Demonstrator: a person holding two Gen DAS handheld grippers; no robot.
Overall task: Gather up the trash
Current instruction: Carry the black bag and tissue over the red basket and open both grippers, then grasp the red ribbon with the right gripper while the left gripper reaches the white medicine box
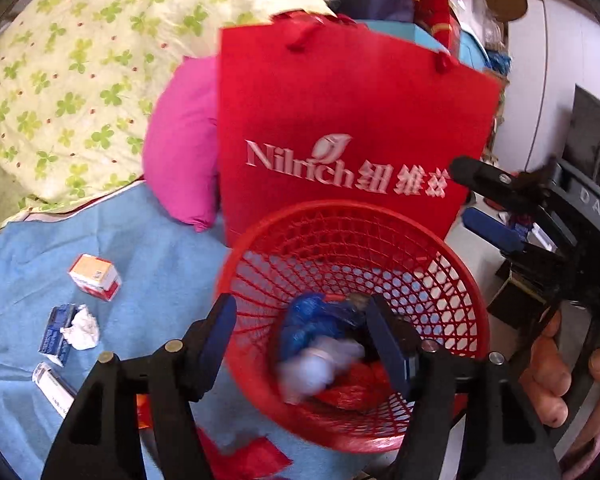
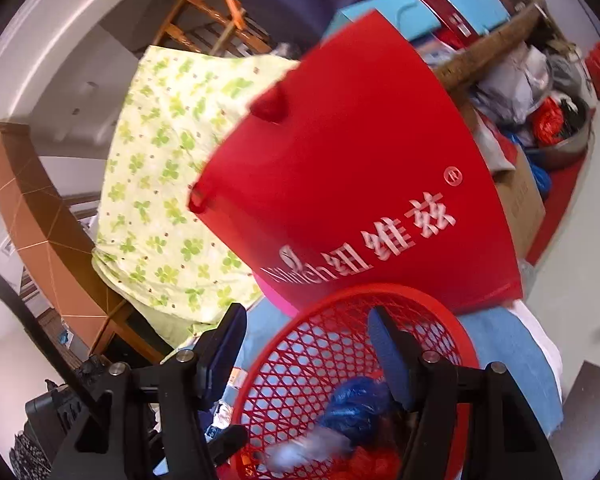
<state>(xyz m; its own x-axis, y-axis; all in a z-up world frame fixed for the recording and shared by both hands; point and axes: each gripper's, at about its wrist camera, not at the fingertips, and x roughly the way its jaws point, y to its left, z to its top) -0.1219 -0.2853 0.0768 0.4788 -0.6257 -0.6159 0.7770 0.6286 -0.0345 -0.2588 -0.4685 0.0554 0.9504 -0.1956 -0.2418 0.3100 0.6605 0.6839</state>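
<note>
Nearest the camera, the left tool [image 1: 304, 332] hangs with its jaws apart over the red mesh basket [image 1: 440, 280], holding nothing. The right tool [image 2: 308, 344] is also released, one finger inside the rim and one outside. The basket stands on the blue bed sheet [image 1: 140, 248], in front of a red paper bag [image 1: 340, 112]. Inside it lie a blue plastic wrap [image 1: 308, 320], a pale blurred piece [image 1: 320, 364] and red plastic. On the sheet to the left remain a small orange-and-white box [image 1: 95, 276], a blue carton [image 1: 56, 334] and a crumpled tissue [image 1: 82, 326]. I think the next pick should be one piece at a time, with the tool closed firmly on the tissue's middle.
</note>
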